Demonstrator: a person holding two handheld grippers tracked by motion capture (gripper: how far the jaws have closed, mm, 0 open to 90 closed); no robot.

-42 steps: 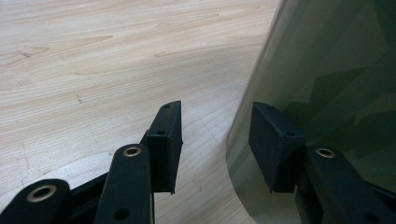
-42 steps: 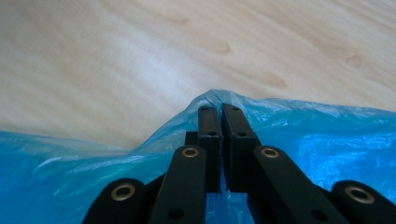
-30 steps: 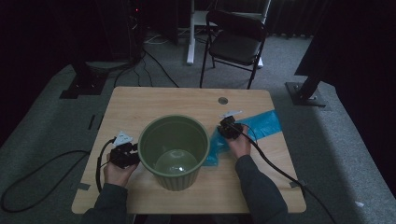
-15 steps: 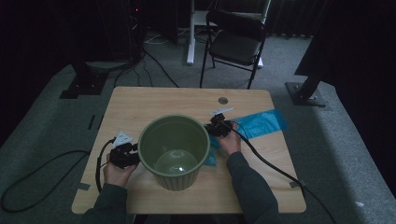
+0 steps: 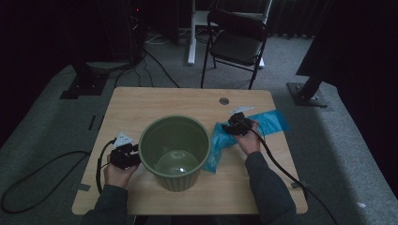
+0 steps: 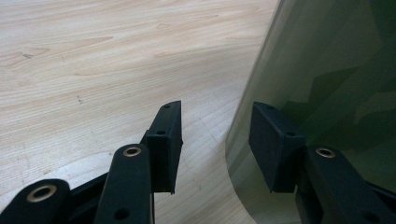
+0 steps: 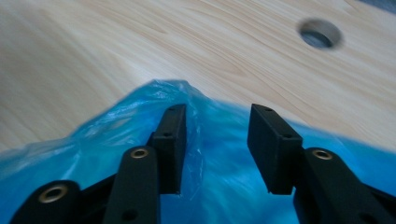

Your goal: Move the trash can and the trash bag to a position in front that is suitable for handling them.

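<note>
A large green ribbed pot (image 5: pixel 173 150) stands in the middle of the wooden table (image 5: pixel 155 101). A crumpled blue plastic bag (image 5: pixel 270 121) lies to its right, one end reaching the pot's side. My left gripper (image 5: pixel 133 157) rests at the pot's left side, held in a hand. In the left gripper view its jaws (image 6: pixel 215 121) are open, and the pot's curved wall (image 6: pixel 336 60) lies close behind the right jaw. My right gripper (image 5: pixel 227 125) sits on the bag. Its jaws (image 7: pixel 217 126) are open, with a raised fold of the bag (image 7: pixel 70 154) between them.
A round cable hole (image 5: pixel 224 101) is in the table just beyond the bag, also seen at the top right as the hole (image 7: pixel 320 32). A black folding chair (image 5: pixel 237 44) stands behind the table. Cables trail from both grippers off the front edge.
My right gripper slid left along the bag toward the pot, then came back right a little. The left gripper and the pot have stayed put.
</note>
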